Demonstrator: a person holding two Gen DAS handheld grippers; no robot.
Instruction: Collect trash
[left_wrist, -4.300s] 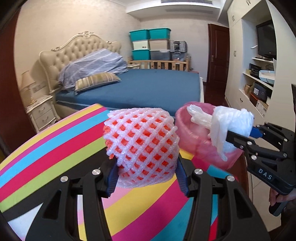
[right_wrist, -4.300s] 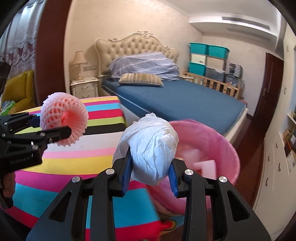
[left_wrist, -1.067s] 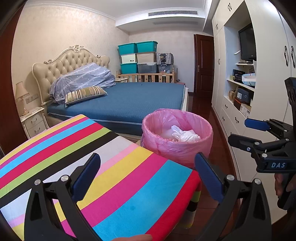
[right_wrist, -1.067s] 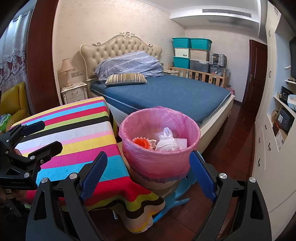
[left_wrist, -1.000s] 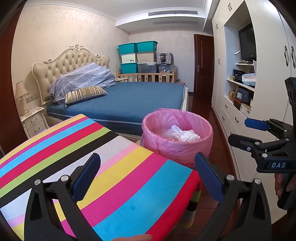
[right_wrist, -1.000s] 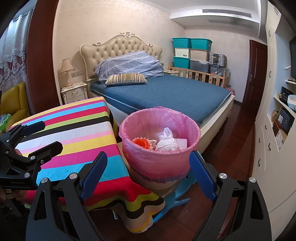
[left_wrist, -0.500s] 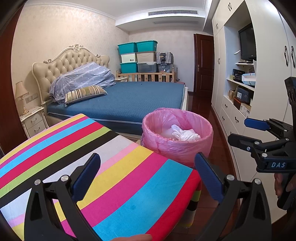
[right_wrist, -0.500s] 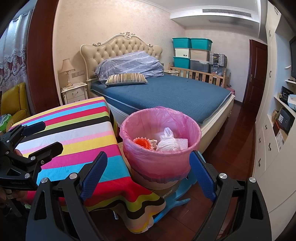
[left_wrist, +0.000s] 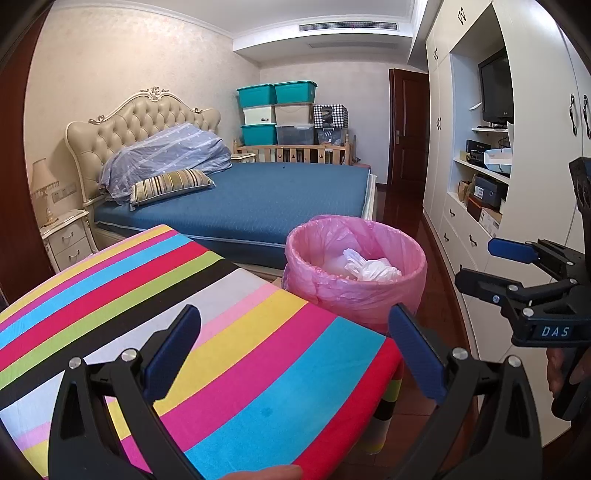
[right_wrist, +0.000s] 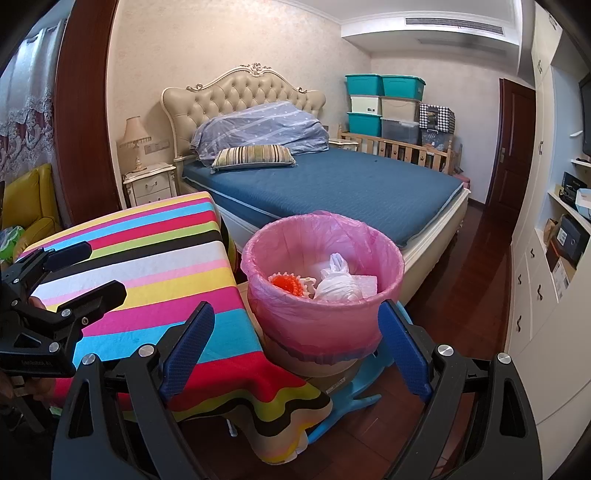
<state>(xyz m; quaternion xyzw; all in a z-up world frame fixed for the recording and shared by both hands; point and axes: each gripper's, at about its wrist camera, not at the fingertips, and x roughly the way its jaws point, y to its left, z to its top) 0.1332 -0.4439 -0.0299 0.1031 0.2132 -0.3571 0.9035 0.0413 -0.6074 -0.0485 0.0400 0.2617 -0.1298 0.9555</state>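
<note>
A bin lined with a pink bag (right_wrist: 325, 317) stands on the floor beside the striped table (right_wrist: 155, 273); it also shows in the left wrist view (left_wrist: 354, 291). Inside it lie a white tied plastic bag (right_wrist: 338, 286), an orange-and-white foam fruit net (right_wrist: 286, 283) and white foam pieces. In the left wrist view only the white bag (left_wrist: 369, 267) shows. My left gripper (left_wrist: 293, 347) is open and empty above the striped tablecloth (left_wrist: 221, 354). My right gripper (right_wrist: 295, 341) is open and empty, in front of the bin and a little above it.
A blue bed (right_wrist: 332, 184) lies behind the bin and table. White cabinets and shelves (left_wrist: 480, 184) line the right wall. A blue plastic stand (right_wrist: 354, 391) sits under the bin on dark wood floor. A nightstand with lamp (right_wrist: 147, 184) stands left of the bed.
Some four seconds ago each gripper held trash: the left the foam net, the right the white bag. Both now lie in the bin. Over the last second nothing has moved.
</note>
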